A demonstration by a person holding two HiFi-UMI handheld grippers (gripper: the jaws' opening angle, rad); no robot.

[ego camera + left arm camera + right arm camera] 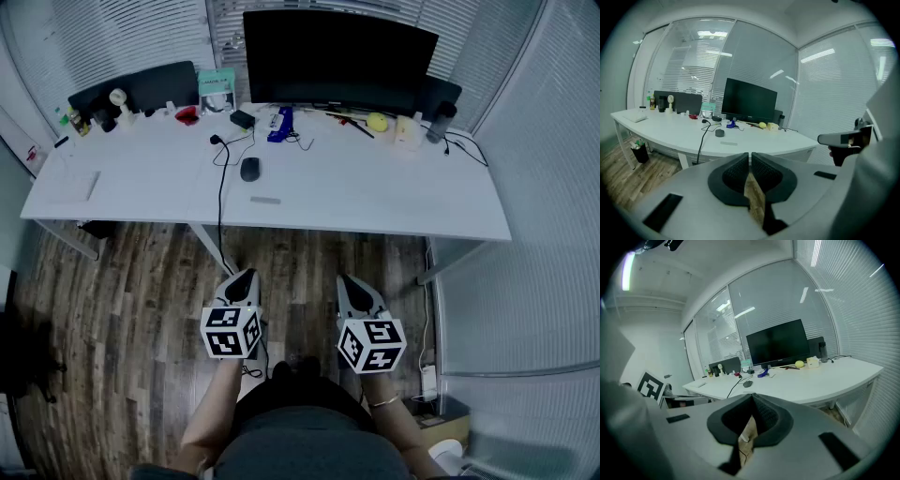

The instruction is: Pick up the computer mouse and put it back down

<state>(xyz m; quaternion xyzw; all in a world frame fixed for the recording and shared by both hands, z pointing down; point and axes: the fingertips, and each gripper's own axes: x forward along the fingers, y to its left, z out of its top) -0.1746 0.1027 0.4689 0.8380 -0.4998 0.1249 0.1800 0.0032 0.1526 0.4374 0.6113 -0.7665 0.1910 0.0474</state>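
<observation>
Two grippers hang low over the wood floor (141, 300) in the head view, well short of the white desk (375, 202). At lower left, the left gripper (246, 276) has its jaws closed together with nothing between them, as its own view shows plainly. Toward the upper left, a teal box (217, 91) carries print too small to read. The computer mouse (249, 169) lies on the desk left of centre, beside a black cable (221, 192) and well apart from both grippers. Behind it, a dark monitor (337, 56) shows no legible brand. At lower right, the right gripper (349, 280) is likewise closed and empty. Only the right gripper view catches a square marker (649, 385) at its left edge, partly cut off.
</observation>
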